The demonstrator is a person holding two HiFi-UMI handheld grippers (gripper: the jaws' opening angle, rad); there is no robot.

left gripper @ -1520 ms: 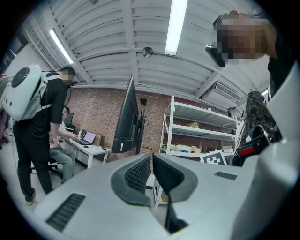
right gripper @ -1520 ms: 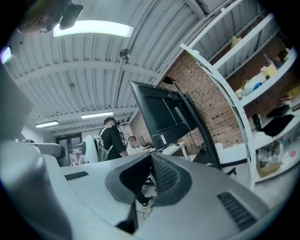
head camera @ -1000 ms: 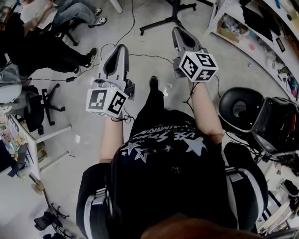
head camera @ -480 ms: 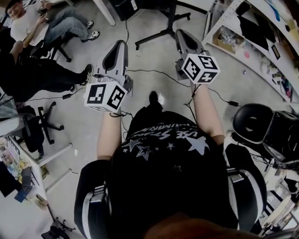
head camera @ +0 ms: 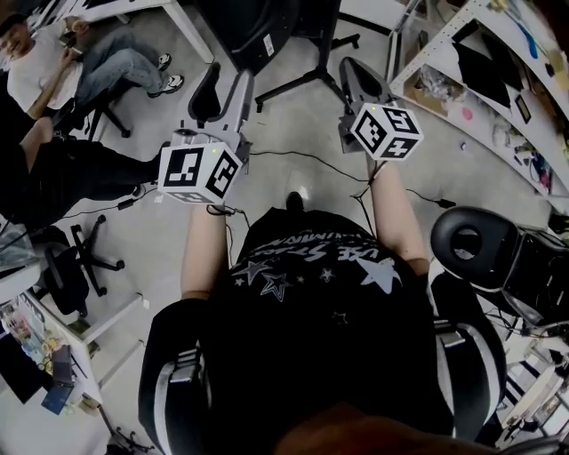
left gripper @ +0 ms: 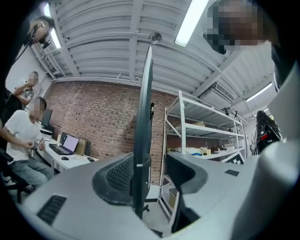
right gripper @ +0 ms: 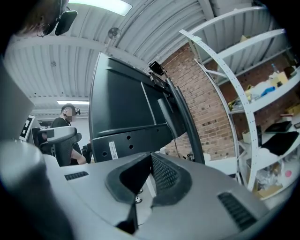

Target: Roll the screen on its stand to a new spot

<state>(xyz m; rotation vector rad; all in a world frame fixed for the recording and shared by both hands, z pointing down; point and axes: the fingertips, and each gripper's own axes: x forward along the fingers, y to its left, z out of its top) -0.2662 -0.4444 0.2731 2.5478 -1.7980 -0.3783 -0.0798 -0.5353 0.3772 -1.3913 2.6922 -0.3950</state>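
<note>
Spread left hand-held gripper, jaws just opening, edge-on screen in the gap at frame centre, unpinched; probably lining up a grip for rolling. Held right hand-held gripper pressed together, empty, facing screen's back.

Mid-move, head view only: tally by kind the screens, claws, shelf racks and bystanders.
screen on stand: 1
claws: 2 (left claw, jaws just opened with the screen's edge between them; right claw, jaws together)
white shelf rack: 1
bystanders: 2
Total: 6
</note>
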